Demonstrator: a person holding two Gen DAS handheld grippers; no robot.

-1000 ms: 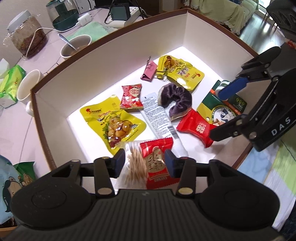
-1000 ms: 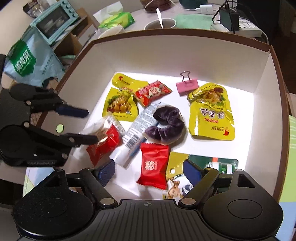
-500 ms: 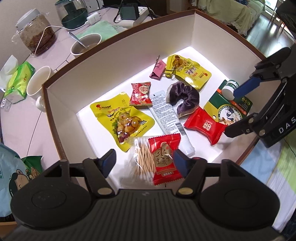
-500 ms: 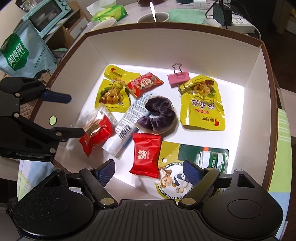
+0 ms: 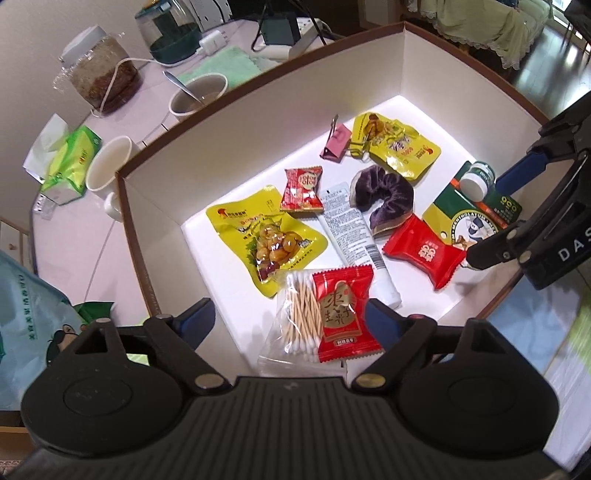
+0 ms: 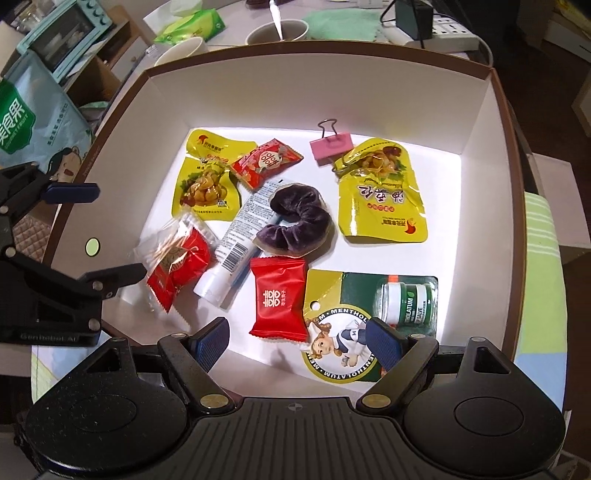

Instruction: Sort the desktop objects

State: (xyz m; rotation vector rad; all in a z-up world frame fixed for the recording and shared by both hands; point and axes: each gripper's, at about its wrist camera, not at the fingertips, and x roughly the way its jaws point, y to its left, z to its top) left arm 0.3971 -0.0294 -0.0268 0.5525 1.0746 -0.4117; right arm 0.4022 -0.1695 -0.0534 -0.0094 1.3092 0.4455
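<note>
A white box with a brown rim (image 5: 258, 122) (image 6: 258, 92) holds the sorted items. A clear bag of cotton swabs (image 5: 299, 321) (image 6: 166, 247) and a red candy (image 5: 343, 314) (image 6: 184, 262) lie loose on the box floor at its near-left corner. My left gripper (image 5: 288, 323) (image 6: 110, 232) is open, its fingers spread wide to either side of them and touching neither. My right gripper (image 6: 299, 341) (image 5: 495, 214) is open and empty over the box's near edge, above a red candy pack (image 6: 279, 297) and a Mentholatum card (image 6: 369, 314).
Also in the box are two yellow chestnut packs (image 6: 205, 177) (image 6: 382, 195), a purple scrunchie (image 6: 295, 221), a white tube (image 6: 240, 243), a small red snack (image 6: 266, 162) and a pink binder clip (image 6: 332, 144). Cups (image 5: 107, 170), a jar (image 5: 99, 81) and a power strip (image 6: 443, 35) stand outside.
My left gripper opened wide and let go of the cotton swab bag and red candy, which now rest in the box. It drew back a little. The right gripper stayed open.
</note>
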